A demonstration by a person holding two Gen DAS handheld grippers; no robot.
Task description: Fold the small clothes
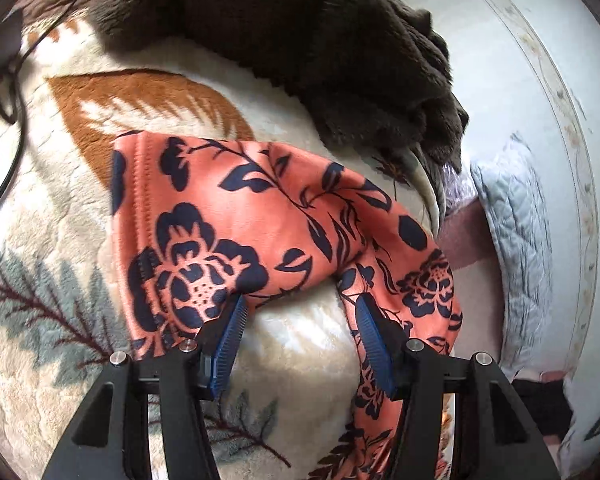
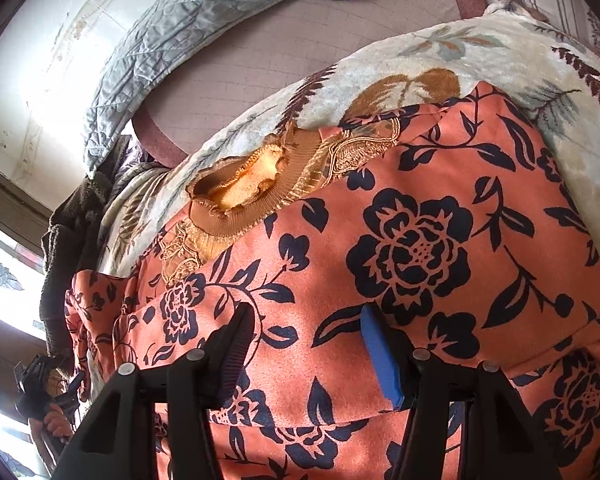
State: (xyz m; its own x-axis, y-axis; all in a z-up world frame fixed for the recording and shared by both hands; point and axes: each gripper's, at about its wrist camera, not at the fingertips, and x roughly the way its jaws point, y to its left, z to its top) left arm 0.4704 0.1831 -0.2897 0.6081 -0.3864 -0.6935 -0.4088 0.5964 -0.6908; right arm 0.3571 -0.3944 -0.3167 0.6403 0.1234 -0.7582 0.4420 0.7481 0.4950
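On the far left of the left wrist view, a thin black cable point(image 1: 18, 128) trails over the cream plush blanket with leaf pattern point(image 1: 60, 208) covering the bed; a sweeping hand could snag it. Moving right, the coral-orange garment with navy floral print point(image 1: 228, 208) lies on that blanket, one sleeve bent towards the camera. The left gripper point(image 1: 298, 316) stands half-wide over bare blanket between body and sleeve, nothing between its blue pads point(image 1: 236, 320). Closing here, it may pinch only blanket pile. Further right, the dark grey fleece throw point(image 1: 300, 40) is heaped near the garment's upper edge; a fold flung that way could land on it. The bed's edge is just beyond, so the sleeve might slide off.

In the right wrist view, the right gripper point(image 2: 306, 336) hovers half-wide above the garment's chest, holding nothing. The ribbed tan collar point(image 2: 240, 196) is rumpled; folding over it risks a lumpy, crooked crease.
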